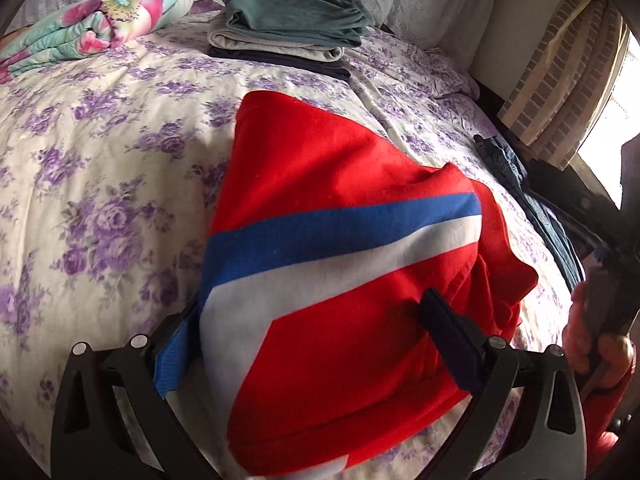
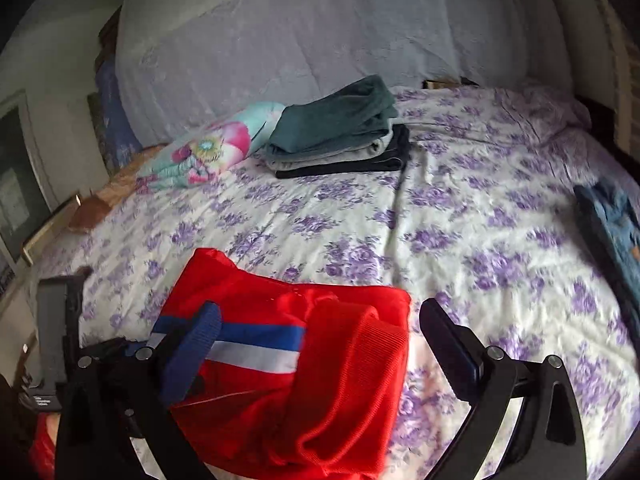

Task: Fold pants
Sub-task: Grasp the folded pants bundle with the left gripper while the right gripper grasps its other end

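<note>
Red pants [image 1: 340,208] with a blue and white stripe lie folded over on the floral bed sheet [image 1: 100,160]. My left gripper [image 1: 308,320] is open, its jaws wide apart around the pants' near end; the right finger [image 1: 448,332] rests on the red cloth, the left one is partly under it. In the right wrist view the pants [image 2: 312,352] lie between the wide-open fingers of my right gripper [image 2: 320,320], with the left finger [image 2: 200,344] over the stripe and the right finger [image 2: 448,340] beside the cloth on the sheet.
A stack of folded clothes [image 1: 288,28], green on top, sits at the far side of the bed, also in the right wrist view [image 2: 340,132]. A floral folded blanket [image 1: 96,24] lies left of it. Blue jeans [image 2: 612,224] lie at the bed's right edge.
</note>
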`<state>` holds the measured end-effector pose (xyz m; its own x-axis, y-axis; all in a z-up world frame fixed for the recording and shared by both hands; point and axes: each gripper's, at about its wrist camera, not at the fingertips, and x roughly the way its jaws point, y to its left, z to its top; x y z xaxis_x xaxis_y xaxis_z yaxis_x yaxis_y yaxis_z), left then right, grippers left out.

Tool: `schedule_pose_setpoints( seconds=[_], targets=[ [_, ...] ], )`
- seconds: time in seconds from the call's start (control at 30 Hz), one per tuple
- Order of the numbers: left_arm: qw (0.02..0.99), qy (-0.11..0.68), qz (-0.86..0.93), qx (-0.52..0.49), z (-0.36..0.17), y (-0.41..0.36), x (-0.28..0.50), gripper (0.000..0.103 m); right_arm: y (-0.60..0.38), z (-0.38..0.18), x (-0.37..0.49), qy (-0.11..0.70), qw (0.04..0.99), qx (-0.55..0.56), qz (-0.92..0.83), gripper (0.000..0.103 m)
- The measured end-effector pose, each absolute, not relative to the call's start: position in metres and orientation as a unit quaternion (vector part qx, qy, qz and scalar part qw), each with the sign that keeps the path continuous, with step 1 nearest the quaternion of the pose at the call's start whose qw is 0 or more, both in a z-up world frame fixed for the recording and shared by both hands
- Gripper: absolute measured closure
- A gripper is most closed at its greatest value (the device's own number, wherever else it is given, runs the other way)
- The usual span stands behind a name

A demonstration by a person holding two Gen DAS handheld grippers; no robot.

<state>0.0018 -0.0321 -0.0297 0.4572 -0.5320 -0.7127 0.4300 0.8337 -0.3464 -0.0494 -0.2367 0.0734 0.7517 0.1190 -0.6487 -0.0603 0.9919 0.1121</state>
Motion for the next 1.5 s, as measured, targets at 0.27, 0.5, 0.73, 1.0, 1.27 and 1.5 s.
schedule_pose_setpoints(
  seconds=[0.27, 0.5, 0.73, 1.0, 1.27, 1.5],
  targets=[
    [0.863, 0.437, -0.250, -0.036, -0.030, -0.035, -0.006, 0.004, -0.193, 0.020, 0.035, 0.446, 0.893, -0.047, 0.039, 0.004],
    [0.860, 0.438, -0.259, -0.042, -0.030, -0.033, -0.006, 0.004, -0.238, 0.073, -0.028, 0.377, 0.925, 0.027, 0.019, 0.004],
    [0.860, 0.437, -0.258, -0.039, -0.031, -0.034, -0.006, 0.004, -0.241, 0.006, -0.055, 0.455, 0.890, -0.016, 0.012, 0.003],
    [0.858, 0.438, -0.265, -0.047, -0.030, -0.031, -0.006, 0.004, -0.267, 0.017, -0.067, 0.454, 0.882, 0.109, 0.068, 0.004],
    [0.850, 0.444, -0.278, -0.044, -0.031, -0.036, 0.003, 0.004, -0.279, -0.001, -0.039, 0.456, 0.865, 0.182, 0.105, 0.003],
    [0.853, 0.442, -0.277, -0.040, -0.031, -0.038, 0.003, 0.004, -0.278, -0.004, -0.027, 0.435, 0.871, 0.191, 0.125, 0.003]
  ],
)
